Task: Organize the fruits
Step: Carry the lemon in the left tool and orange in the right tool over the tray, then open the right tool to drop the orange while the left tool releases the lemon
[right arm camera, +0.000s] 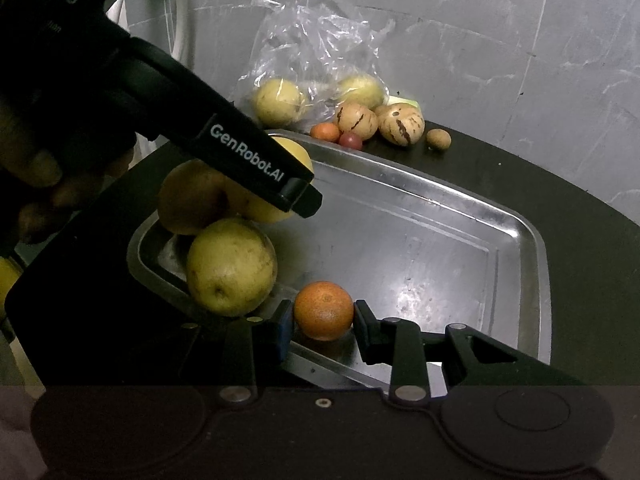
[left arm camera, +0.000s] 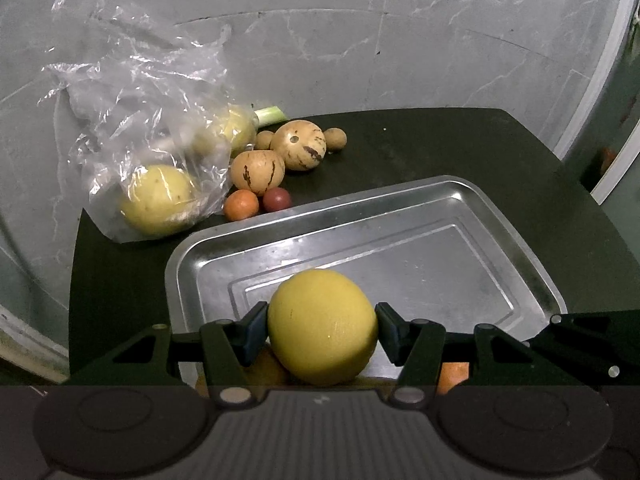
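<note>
While left gripper (left arm camera: 322, 326) clamps yellow fruit (left arm camera: 322, 326) over tray (left arm camera: 440, 200), right gripper (right arm camera: 323, 322) brackets orange (right arm camera: 324, 310); contact unclear. Bagged fruit (left arm camera: 158, 200) blurred.

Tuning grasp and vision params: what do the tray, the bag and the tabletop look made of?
Tray: looks like bare metal, likely stainless or aluminium; dull-bright with smeared reflections and a pressed rim.
Bag: thin clear plastic film, crinkled, with glints; fruit shows through.
Tabletop: dark, matte, smooth; material unclear, maybe laminate or painted wood.
</note>
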The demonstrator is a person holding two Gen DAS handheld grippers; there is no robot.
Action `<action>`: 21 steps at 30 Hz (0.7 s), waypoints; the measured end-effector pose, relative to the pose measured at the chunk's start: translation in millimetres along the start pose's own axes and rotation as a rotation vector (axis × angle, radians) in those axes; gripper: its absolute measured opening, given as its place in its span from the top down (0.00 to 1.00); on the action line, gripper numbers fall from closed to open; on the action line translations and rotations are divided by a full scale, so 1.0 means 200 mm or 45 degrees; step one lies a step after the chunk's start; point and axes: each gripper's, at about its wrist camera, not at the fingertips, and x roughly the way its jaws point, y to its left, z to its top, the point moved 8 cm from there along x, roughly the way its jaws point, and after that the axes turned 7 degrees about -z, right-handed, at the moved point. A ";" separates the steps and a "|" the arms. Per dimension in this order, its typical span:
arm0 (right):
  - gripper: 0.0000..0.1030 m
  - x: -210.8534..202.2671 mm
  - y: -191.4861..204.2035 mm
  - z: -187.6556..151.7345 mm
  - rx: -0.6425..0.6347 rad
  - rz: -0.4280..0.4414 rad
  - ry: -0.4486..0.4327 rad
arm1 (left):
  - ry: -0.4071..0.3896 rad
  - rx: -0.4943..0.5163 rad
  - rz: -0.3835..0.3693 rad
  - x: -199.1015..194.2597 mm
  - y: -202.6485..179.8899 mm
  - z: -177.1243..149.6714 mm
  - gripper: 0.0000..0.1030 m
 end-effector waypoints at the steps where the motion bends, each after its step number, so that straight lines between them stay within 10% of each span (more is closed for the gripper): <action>1: 0.67 0.00 0.00 0.00 -0.001 0.000 0.000 | 0.000 -0.003 -0.002 0.00 0.00 0.00 0.41; 21: 0.58 -0.01 0.02 0.01 -0.004 -0.022 -0.007 | -0.008 -0.009 -0.056 -0.01 -0.02 0.01 0.34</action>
